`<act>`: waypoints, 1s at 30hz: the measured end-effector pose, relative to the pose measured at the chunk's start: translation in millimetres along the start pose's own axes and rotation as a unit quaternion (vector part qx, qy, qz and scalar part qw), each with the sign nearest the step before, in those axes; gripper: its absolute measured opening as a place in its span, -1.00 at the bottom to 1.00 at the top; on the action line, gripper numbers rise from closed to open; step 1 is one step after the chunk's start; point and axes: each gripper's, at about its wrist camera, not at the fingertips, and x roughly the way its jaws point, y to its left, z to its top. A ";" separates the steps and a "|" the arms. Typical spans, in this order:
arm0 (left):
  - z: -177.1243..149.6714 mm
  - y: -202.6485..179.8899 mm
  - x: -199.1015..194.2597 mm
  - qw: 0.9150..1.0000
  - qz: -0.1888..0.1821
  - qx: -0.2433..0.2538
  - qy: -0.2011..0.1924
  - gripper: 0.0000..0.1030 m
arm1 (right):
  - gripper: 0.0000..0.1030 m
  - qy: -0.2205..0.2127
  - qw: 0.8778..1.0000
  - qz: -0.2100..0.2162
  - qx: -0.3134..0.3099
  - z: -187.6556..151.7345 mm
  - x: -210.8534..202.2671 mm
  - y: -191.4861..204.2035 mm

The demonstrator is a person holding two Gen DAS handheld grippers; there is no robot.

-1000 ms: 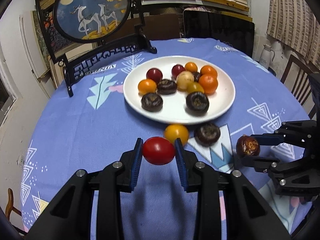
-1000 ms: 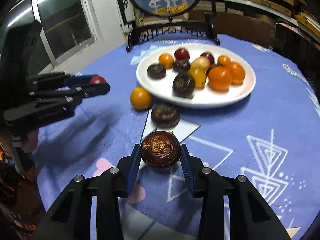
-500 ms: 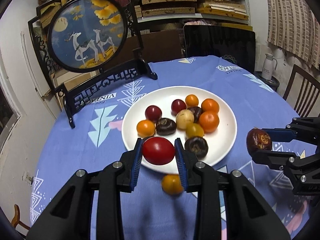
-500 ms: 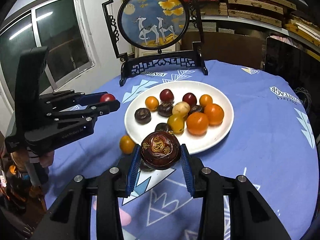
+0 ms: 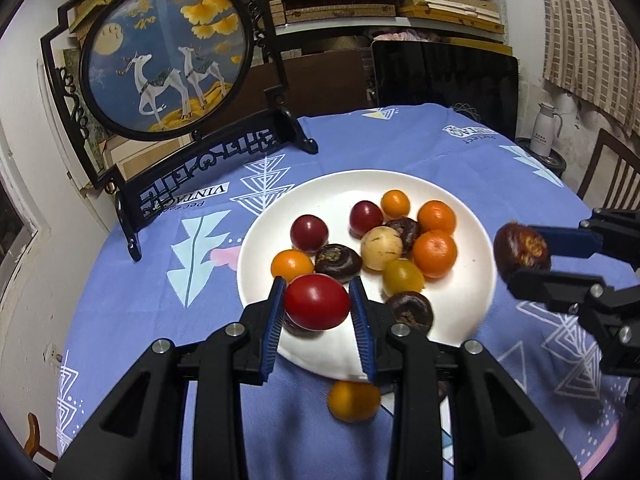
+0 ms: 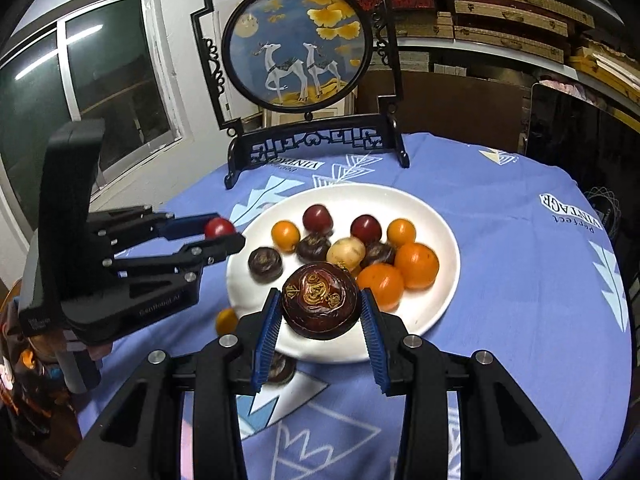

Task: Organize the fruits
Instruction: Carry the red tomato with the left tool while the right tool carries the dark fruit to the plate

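The left gripper pinches a glossy, smooth red tomato above the near rim of the white plate. The right gripper clamps a dark brown, flattened round fruit with golden markings on top, above the plate's near edge.

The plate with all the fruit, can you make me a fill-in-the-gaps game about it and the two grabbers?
1. The left gripper holds a tomato whose colour is ____.
2. The fruits lie on a plate whose colour is ____.
3. The right gripper holds a ____ brown fruit.
4. The orange fruit off the plate lies on a cloth whose colour is ____.

Missing words: red; white; dark; blue
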 end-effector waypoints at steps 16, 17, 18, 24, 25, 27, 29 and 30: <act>26.1 14.3 57.9 0.999 0.022 -0.029 0.028 -0.39 | -0.22 0.003 0.999 -0.021 0.032 48.6 67.7 -26.3; 26.5 14.4 60.3 0.999 0.023 -0.030 0.029 -0.39 | -0.22 0.003 0.999 -0.022 0.032 50.9 71.2 -27.0; 26.9 14.4 62.6 0.999 0.025 -0.030 0.030 -0.39 | -0.22 0.002 0.999 -0.023 0.032 52.2 72.9 -27.4; 27.4 18.5 63.3 0.998 0.040 -0.042 0.016 0.06 | -0.07 0.004 0.999 -0.032 0.034 61.3 82.0 -30.5; 27.2 20.4 60.9 0.998 0.038 -0.043 0.014 0.07 | -0.06 0.001 0.999 -0.028 0.040 61.3 78.2 -32.4; 25.3 25.3 52.8 0.998 0.040 -0.045 0.007 0.07 | -0.01 -0.006 0.999 -0.026 0.043 58.4 68.3 -32.9; 22.2 30.1 44.9 0.998 0.041 -0.048 0.003 0.08 | 0.03 -0.008 0.999 -0.023 0.039 51.0 55.6 -30.1; 19.8 32.5 40.0 0.998 0.042 -0.050 0.000 0.09 | 0.06 -0.008 0.999 -0.021 0.033 45.1 47.9 -27.0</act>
